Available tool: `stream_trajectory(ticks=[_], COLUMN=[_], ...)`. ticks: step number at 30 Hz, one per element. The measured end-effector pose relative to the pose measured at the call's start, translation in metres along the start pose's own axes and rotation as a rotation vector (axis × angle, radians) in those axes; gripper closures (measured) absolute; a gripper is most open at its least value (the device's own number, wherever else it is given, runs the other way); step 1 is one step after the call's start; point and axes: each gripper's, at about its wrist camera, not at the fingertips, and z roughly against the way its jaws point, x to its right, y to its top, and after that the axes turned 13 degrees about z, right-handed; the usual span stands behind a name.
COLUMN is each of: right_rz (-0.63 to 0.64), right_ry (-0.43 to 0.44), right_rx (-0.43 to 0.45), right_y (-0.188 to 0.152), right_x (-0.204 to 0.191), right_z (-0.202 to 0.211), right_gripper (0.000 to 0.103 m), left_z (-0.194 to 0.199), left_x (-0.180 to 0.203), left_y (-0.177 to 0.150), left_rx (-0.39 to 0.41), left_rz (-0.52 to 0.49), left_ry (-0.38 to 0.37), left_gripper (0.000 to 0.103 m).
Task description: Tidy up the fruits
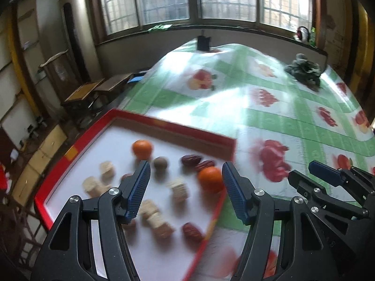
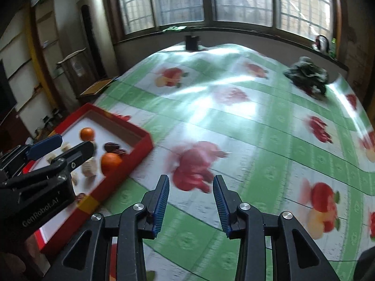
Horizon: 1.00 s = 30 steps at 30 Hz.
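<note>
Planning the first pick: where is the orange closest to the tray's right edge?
In the left wrist view the orange sits inside the red tray, against its right rim, just right of the dates and between the open left gripper's fingers.

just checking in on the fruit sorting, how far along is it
Barely started, by the look of it. Nothing looks sorted: the two oranges, red dates and pale snack pieces lie mixed in the red tray. Nothing is in hand: the left gripper is open above the tray, and the right gripper is open over the tablecloth. All the grouping is left.
</note>
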Motion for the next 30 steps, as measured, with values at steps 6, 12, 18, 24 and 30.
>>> stream_trajectory(ticks=[6,12,18,24,30], right_rz=[0.062,0.115,0.133,0.132,0.135], right_ry=[0.057,0.073,0.068,0.063,0.066], right_rx=[-0.014,-0.02,-0.022,-0.027,-0.032], right_y=[0.008,0.012,0.012,0.013,0.013], right_x=[-0.036,-0.062,-0.07,-0.071,-0.072], right_z=[-0.012,-0.015,-0.014,-0.014,-0.016], right_gripper=[0.065,0.065,0.065,0.065,0.064], left_z=[0.001,0.003,0.003,0.001,0.0], left_x=[-0.034,-0.053,-0.062,-0.065,-0.066], left_y=[-0.007,-0.005,-0.007,-0.007,-0.007], left_rx=[0.0,0.003,0.0,-0.004,-0.005], left_rz=[0.054,0.097,0.111,0.112,0.112], left_ry=[0.047,0.052,0.063,0.072,0.073], left_gripper=[0.039,0.039,0.039,0.039,0.039])
